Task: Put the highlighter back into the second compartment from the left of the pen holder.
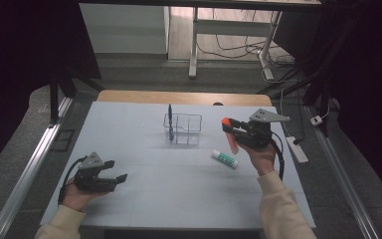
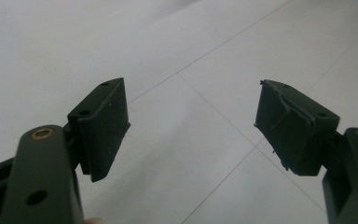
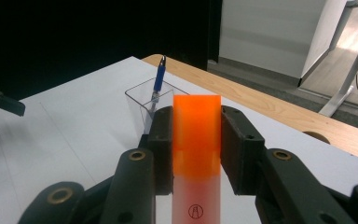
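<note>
- Right of the clear plastic pen holder [image 1: 183, 129], the right hand-held gripper [image 1: 229, 128] is lifted off the white counter [image 1: 179, 194], its jaws clamped on an orange-capped, pale-bodied stick-shaped tube [image 1: 230, 135].
- Seen from the right gripper view, the tube [image 3: 196, 154] stands between the two black pads, which press on its sides at the orange cap; a small round mark shows on the pale body below.
- From above, the tube slants, its orange cap toward the pen holder and its pale end down toward the counter, clear of the surface.
- Inside the pen holder, a blue pen [image 1: 170, 121] stands nearly upright in the left part, its tip above the rim; the right gripper view shows the same pen [image 3: 158, 81] leaning on the clear wall [image 3: 137, 105].
- Near the pen holder, to its lower right, a white glue stick with green print [image 1: 225, 159] lies flat on the counter, just below the held tube and apart from it.
- Well to the lower left of the pen holder, the left hand-held gripper [image 1: 115, 170] rests low over the counter in the person's hand.
- Its jaws stand wide apart with nothing between the pads [image 2: 103, 126], bare counter showing through the gap.
</note>
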`<state>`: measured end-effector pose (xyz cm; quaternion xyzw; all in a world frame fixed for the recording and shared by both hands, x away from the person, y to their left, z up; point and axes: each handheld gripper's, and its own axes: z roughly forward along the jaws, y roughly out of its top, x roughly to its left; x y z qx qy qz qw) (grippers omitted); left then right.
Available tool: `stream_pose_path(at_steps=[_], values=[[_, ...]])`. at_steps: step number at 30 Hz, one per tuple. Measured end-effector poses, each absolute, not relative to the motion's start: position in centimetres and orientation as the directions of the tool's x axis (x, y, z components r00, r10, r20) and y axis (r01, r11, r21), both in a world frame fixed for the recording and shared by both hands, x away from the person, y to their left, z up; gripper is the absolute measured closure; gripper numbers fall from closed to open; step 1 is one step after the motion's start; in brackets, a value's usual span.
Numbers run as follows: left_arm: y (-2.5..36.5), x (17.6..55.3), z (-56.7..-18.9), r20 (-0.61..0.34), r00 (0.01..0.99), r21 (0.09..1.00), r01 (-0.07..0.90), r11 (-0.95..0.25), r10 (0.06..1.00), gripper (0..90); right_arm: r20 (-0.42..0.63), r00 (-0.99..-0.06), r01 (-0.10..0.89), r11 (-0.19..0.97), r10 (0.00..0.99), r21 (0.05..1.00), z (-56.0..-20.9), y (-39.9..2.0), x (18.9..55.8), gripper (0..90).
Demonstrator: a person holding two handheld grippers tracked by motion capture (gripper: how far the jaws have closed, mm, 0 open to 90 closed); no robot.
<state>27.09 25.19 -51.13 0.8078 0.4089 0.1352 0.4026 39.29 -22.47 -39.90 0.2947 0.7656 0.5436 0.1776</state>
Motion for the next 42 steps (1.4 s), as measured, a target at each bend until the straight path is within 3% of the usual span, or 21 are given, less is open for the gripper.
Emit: stream_pose_path(at_steps=[42], values=[[24.9, 27.2, -51.3, -0.110, 0.636, 0.753, 0.555, -0.353, 0.764, 25.0, 0.080, -0.779, 0.241, 0.179, 0.622, 0.954, -37.8, -17.1, 43.6, 67.0]])
